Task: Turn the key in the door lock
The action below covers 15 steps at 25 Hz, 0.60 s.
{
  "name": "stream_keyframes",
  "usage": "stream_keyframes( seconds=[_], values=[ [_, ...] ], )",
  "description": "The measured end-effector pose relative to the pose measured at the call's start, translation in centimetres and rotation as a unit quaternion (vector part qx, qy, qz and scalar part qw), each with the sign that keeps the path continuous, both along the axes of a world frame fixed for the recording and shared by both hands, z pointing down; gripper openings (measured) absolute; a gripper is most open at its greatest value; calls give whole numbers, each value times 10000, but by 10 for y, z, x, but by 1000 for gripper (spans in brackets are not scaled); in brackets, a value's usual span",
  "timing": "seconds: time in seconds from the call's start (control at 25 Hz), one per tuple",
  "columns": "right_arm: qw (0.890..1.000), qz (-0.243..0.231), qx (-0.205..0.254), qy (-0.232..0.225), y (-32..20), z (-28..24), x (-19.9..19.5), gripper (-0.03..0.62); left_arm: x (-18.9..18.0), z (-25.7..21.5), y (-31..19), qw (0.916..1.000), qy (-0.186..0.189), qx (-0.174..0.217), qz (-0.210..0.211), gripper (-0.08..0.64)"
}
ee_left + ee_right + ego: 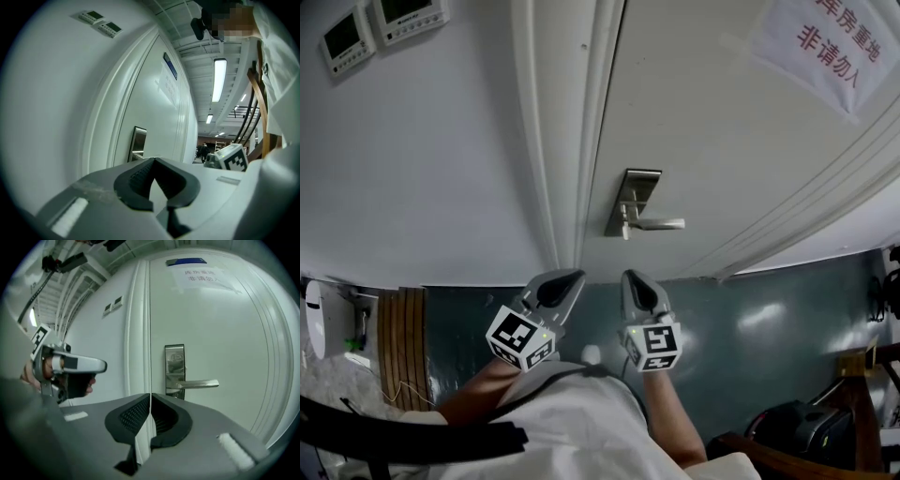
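Steel lock plate (636, 192) with its lever handle (664, 224) sits at the white door's (703, 112) edge (next to the frame (551, 141)). Left hand-held gripper (153, 160) and right hand-held gripper (150, 395) hang side by side short of it, both clenched on nothing.

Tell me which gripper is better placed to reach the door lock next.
Right, probably. The right gripper lines up with the lock plate, and its view faces the plate squarely. The left gripper lines up with the door frame and sees the plate only obliquely.
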State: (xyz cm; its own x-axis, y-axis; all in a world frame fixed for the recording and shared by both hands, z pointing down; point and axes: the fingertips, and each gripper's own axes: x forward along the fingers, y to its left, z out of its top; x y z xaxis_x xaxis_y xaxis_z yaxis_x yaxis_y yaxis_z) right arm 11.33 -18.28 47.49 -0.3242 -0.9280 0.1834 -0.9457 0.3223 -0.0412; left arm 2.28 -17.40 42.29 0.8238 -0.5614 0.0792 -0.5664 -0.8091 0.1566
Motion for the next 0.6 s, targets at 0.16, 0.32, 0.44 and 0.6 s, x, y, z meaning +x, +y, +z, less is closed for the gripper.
stream_keyframes(
  seconds=[0.16, 0.32, 0.44, 0.6],
  values=[
    [9990, 109, 198, -377, 16, -29, -7, 11, -3, -5, 1, 10000, 37, 22, 2, 3],
    [9974, 59, 394, -602, 28, -50, -11, 9, -8, -13, 1, 9999, 92, 97, 2, 3],
    [9968, 87, 435, -658, 34, -55, -9, 9, -12, -18, 1, 9998, 126, 129, -20, 3],
    [9970, 138, 350, -676, 34, -51, -7, 8, -13, -17, 0, 9998, 128, 115, -48, 3]
  ],
)
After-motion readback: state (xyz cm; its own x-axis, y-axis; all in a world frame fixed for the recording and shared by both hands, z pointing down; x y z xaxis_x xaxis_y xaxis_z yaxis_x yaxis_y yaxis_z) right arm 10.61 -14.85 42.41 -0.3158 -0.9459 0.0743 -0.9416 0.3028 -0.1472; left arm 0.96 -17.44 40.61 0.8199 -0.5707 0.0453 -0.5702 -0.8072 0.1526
